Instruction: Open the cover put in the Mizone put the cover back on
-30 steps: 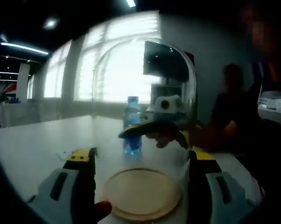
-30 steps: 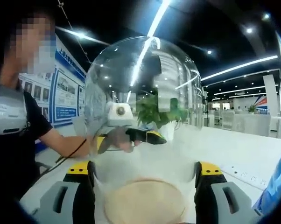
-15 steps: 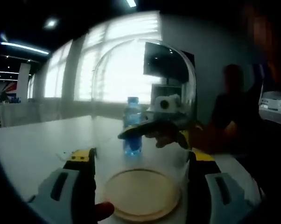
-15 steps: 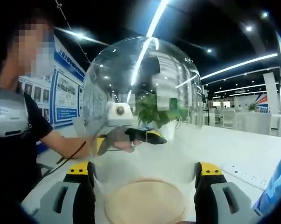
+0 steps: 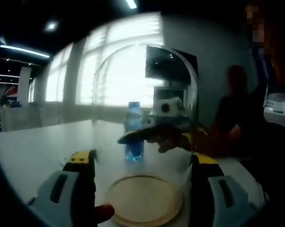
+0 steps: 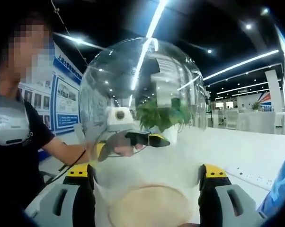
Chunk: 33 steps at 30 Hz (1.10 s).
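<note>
The clear dome cover [image 6: 142, 118] sits over a round wooden base [image 5: 143, 198] — nothing inside. Both grippers' jaws clamp its sides; the Mizone bottle [image 5: 134, 130] stands beyond on the counter [image 5: 33, 151].

Blue Mizone bottle [image 5: 134, 130], seen blurred through the clear glass dome cover [image 5: 147, 104]; its label is unreadable. In the right gripper view, the bottle [image 6: 280, 182] is cut off by the picture's right edge.

One glass dome [image 5: 147, 99], one wooden base [image 5: 143, 199], one blue bottle [image 5: 134, 130] at centre, one potted plant [image 6: 161, 113] are counted.
</note>
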Available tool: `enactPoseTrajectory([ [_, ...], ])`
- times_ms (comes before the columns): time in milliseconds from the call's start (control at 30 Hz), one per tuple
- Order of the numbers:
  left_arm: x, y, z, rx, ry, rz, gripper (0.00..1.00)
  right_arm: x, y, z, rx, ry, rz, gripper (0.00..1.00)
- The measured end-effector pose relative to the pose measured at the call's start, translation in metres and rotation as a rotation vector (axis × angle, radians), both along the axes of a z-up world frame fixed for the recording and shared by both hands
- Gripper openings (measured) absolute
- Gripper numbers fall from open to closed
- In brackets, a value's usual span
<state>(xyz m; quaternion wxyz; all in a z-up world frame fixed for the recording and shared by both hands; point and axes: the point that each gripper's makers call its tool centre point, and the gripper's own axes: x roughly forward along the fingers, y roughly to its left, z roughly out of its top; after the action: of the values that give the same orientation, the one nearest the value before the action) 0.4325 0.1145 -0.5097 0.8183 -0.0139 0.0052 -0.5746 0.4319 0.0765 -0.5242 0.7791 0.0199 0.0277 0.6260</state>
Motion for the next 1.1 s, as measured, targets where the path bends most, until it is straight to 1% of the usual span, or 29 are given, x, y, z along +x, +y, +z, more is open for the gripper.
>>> enactPoseTrajectory([
  [100, 0.001, 0.001, -0.003, -0.001, 0.012, -0.007, 0.74, 0.001, 0.003, -0.001, 0.004, -0.001, 0.003, 0.86],
  [167, 0.0, 0.0, -0.002, -0.023, 0.009, -0.017, 0.75, 0.001, 0.002, 0.0, 0.011, -0.009, 0.011, 0.86],
  [333, 0.002, -0.001, 0.0, -0.054, 0.026, -0.04, 0.76, 0.003, 0.006, 0.001, 0.032, -0.011, 0.042, 0.89],
  [533, 0.003, -0.003, 0.002, -0.071, 0.03, -0.07, 0.77, 0.002, 0.009, 0.0, 0.018, -0.009, 0.07, 0.9],
  [633, 0.004, -0.005, 0.003, -0.066, 0.036, -0.082, 0.78, 0.002, 0.01, 0.0, 0.012, -0.01, 0.082, 0.9],
  [867, 0.004, -0.01, 0.001, -0.034, 0.026, -0.093, 0.8, 0.003, 0.01, 0.0, 0.037, -0.014, 0.088, 0.9],
  [967, 0.004, -0.011, 0.003, -0.055, 0.04, -0.092, 0.8, 0.003, 0.01, 0.0, 0.056, -0.015, 0.092, 0.9],
  [1100, 0.004, -0.01, 0.003, -0.071, 0.038, -0.096, 0.8, 0.002, 0.011, 0.001, 0.066, -0.02, 0.096, 0.9],
])
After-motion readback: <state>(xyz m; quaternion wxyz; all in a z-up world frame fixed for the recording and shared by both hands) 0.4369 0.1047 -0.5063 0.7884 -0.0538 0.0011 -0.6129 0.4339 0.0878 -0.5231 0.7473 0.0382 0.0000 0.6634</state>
